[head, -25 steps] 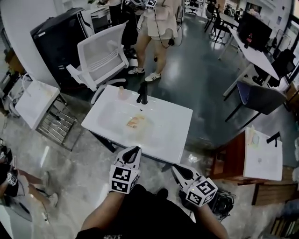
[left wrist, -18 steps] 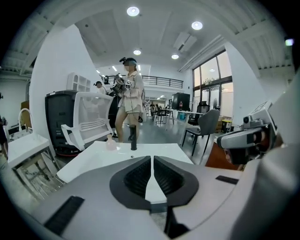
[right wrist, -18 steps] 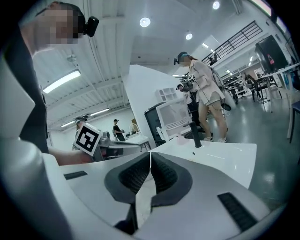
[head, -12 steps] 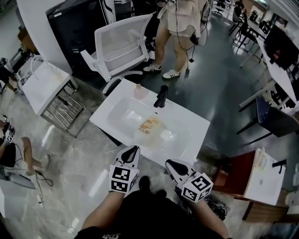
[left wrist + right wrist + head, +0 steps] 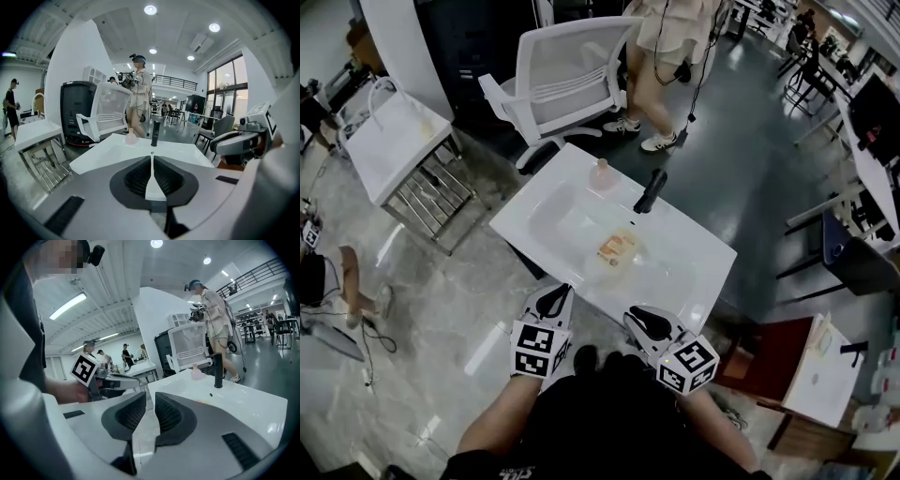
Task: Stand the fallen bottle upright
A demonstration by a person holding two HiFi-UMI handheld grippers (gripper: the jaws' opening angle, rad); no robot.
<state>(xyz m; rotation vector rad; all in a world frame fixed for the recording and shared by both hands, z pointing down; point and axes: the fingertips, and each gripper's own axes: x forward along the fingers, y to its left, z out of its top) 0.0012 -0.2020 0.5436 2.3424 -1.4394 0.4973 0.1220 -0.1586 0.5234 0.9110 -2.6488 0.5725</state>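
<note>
The left gripper (image 5: 151,159) has its jaws pressed together with nothing between them, while the right gripper (image 5: 149,401) shows a narrow gap, its jaws opening on empty air. In the head view the left gripper (image 5: 555,296) and right gripper (image 5: 641,320) are side by side at the near edge of a white counter (image 5: 698,272) with a basin sunk into it, neither touching anything on it. An orange and pale bottle (image 5: 617,248) lies on its side in the basin, well apart from both grippers. Beyond it a black faucet (image 5: 652,190) rises at the far rim, with a small pink flask (image 5: 600,174) upright just beside it. Behind the counter are a white chair (image 5: 572,75) and a standing person (image 5: 667,37).
</note>
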